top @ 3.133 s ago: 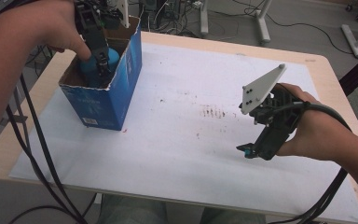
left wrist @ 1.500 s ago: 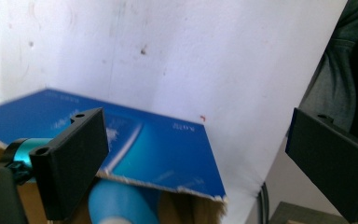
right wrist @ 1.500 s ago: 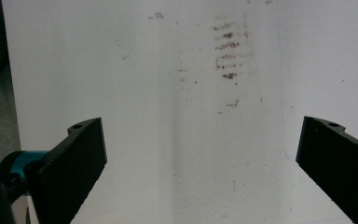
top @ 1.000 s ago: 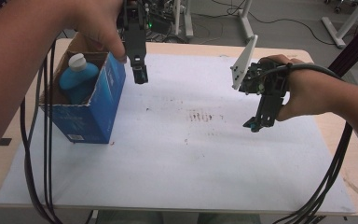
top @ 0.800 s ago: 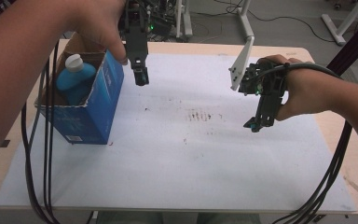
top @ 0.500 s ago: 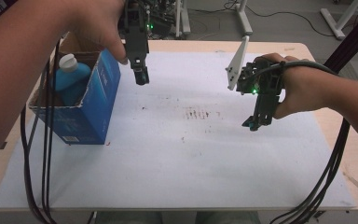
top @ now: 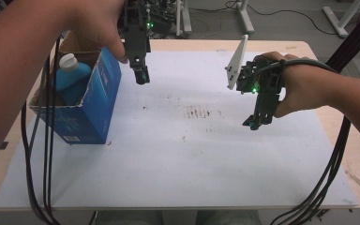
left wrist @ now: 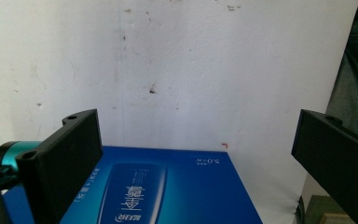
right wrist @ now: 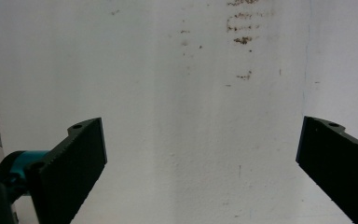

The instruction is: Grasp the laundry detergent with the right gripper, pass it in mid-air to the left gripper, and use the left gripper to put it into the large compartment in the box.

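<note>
A blue cardboard box [top: 85,108] stands open-topped at the left of the table, with a blue bottle [top: 70,75] with a white cap inside it. My left gripper [top: 141,75] hangs open in the air just right of the box's top, nothing between its jaws. In the left gripper view the box's printed blue side [left wrist: 158,186] lies below the wide-apart jaws. My right gripper [top: 257,123] hovers open over the white sheet at the right, pointing down. The right gripper view looks at bare stained sheet [right wrist: 196,116] between its spread jaws.
A white sheet [top: 183,154] covers most of the wooden table [top: 351,154], with brown stains [top: 201,113] near its middle. Black cables [top: 42,159] hang from both hands at the left and right. Metal stand legs and cords sit beyond the far edge.
The left gripper has come up out of the box, leaving the bottle inside, and moved right of it. The right gripper rose and shifted slightly toward the far side.
</note>
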{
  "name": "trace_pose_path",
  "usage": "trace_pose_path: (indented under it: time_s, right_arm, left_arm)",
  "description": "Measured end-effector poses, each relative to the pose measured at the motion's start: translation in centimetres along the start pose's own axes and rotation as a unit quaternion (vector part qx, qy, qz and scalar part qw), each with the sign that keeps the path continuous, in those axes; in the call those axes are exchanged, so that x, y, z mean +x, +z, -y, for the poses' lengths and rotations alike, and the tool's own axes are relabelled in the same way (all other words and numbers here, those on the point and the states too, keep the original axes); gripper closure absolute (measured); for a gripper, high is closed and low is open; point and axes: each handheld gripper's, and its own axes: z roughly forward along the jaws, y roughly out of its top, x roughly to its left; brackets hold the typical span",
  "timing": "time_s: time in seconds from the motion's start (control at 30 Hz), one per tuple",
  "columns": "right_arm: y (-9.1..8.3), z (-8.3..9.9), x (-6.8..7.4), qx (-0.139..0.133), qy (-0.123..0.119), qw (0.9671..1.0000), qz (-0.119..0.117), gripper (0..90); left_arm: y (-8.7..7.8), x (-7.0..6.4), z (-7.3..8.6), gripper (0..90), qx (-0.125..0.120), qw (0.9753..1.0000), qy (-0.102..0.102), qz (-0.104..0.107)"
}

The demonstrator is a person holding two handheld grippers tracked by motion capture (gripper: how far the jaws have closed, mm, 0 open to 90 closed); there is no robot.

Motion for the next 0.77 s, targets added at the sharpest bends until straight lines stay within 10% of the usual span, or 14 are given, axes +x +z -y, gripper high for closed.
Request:
trace_pose_path:
  time_s: [0.77]
  right_arm:
    - [-0.47,-0.43,-0.62,-0.010,-0.004,0.9999,-0.004,0.7]
  left_arm:
    - [-0.01,-0.30,-0.23,1.6,0.003,1.0000,0.003,-0.002]
